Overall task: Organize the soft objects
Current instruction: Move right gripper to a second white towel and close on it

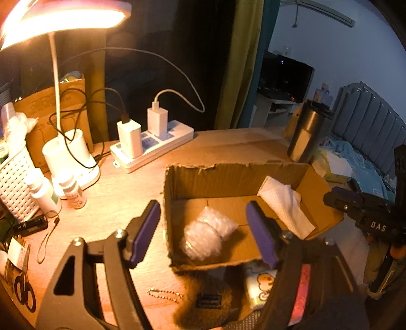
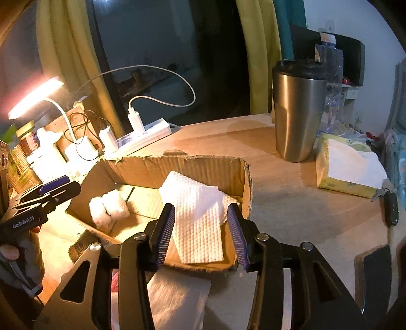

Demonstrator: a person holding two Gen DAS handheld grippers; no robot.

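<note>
Left gripper (image 1: 203, 231): we hold it with jaws spread wide and nothing between them, just above the near-left corner of the cardboard box (image 1: 192, 175).
Right gripper (image 2: 201, 234): our jaws stand apart and empty, poised over the near edge of the box, with the white cloth (image 2: 200, 215) lying between and beyond the pads, seemingly untouched.
Outside the box, near side: a brown fuzzy item (image 1: 203, 299) with a small dark label, a printed cartoon pouch (image 1: 261, 284), and a bead chain (image 1: 165, 294) lie on the table (image 1: 114, 203) just in front of the box wall. A pale sheet (image 2: 177, 297) sits beneath our right gripper.
Step in hand, as we judge it: fetch the next soft item from the near side and drop it in the box.
How to do it well: we would lower onto the fuzzy item squarely, close gently since it will compress, lift clear of the torn box rim, and release over bare floor between the two items already inside.
Box contents: a bubble-wrap bundle (image 1: 208, 236) toward the left wall, and the folded white cloth leaning against the right wall.
Beyond the box: a steel tumbler (image 2: 297, 111) and tissue pack (image 2: 347, 165) stand to its right; a power strip (image 1: 152, 144) and lamp (image 1: 63, 15) lie behind and left.
</note>
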